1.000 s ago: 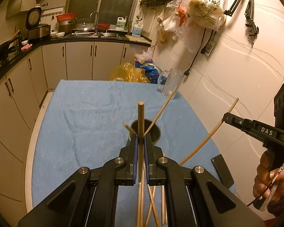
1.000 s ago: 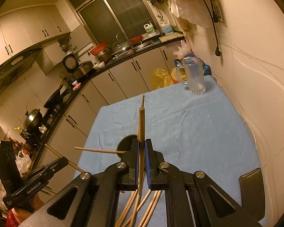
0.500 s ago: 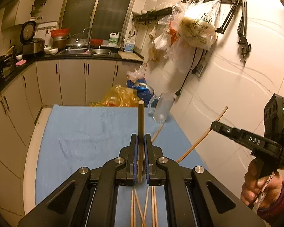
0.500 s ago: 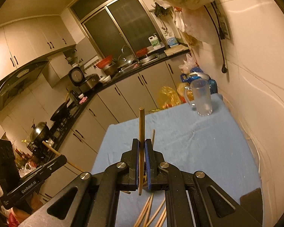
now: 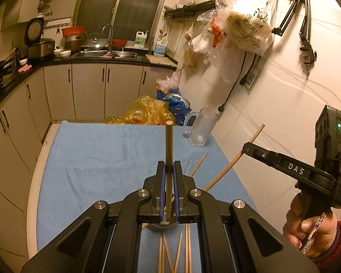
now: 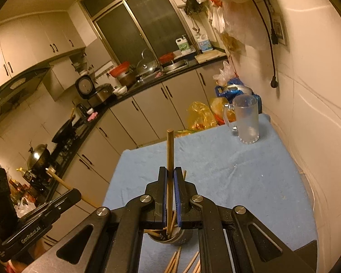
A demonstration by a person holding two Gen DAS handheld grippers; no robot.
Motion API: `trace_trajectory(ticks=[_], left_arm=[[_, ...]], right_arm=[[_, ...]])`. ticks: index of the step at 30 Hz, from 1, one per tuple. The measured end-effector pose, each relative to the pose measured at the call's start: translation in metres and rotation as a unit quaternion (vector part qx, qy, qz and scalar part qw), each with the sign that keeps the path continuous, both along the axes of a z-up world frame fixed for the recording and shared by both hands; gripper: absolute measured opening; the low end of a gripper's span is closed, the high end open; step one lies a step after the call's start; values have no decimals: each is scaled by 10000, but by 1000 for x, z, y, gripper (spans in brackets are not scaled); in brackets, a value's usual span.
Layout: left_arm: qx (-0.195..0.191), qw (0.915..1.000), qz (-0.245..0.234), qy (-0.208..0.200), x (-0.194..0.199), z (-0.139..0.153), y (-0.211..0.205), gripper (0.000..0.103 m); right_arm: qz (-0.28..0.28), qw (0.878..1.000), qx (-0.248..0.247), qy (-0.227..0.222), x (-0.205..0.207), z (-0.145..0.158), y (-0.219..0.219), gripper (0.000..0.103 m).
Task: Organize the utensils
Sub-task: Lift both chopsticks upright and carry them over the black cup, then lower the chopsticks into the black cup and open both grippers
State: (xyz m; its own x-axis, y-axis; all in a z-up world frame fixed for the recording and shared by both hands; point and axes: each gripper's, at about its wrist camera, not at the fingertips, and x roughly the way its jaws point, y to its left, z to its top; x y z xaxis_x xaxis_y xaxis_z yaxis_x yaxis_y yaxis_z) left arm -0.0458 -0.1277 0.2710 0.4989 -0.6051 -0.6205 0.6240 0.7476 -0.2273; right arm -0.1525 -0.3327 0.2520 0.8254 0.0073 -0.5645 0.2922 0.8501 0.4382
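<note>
My left gripper [image 5: 169, 167] is shut on a wooden chopstick [image 5: 169, 150] that stands upright between its pads. My right gripper [image 6: 170, 173] is shut on another chopstick [image 6: 170, 150], also upright; it shows from the side in the left wrist view [image 5: 247, 146], with its chopstick [image 5: 235, 159] slanting down. A dark metal utensil holder [image 6: 168, 236] with several chopsticks in it sits under the right gripper's jaws; its rim [image 5: 159, 227] shows below the left jaws. Loose chopsticks [image 5: 177, 254] lie on the blue cloth [image 5: 97, 159] near the front edge.
A frosted glass mug [image 6: 247, 120] stands at the table's far right corner by the tiled wall [image 6: 318, 113]. Plastic bags [image 5: 147, 111] sit behind the table's far edge. Kitchen cabinets and a counter [image 5: 56, 61] run along the left and back.
Both grippers have risen and tilted up with their chopsticks still held. The utensil holder has slipped from in front of the jaws to beneath them.
</note>
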Motion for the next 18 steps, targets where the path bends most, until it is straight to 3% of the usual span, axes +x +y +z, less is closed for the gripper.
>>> trace_trajectory(ticks=[6, 18], left_arm=[[283, 9996, 82, -6, 7, -20, -5, 6], [467, 9982, 245, 271, 37, -56, -11, 6]], right_arm=[[44, 9998, 12, 193, 14, -18, 0, 6], [210, 9975, 48, 673, 41, -60, 6, 6]])
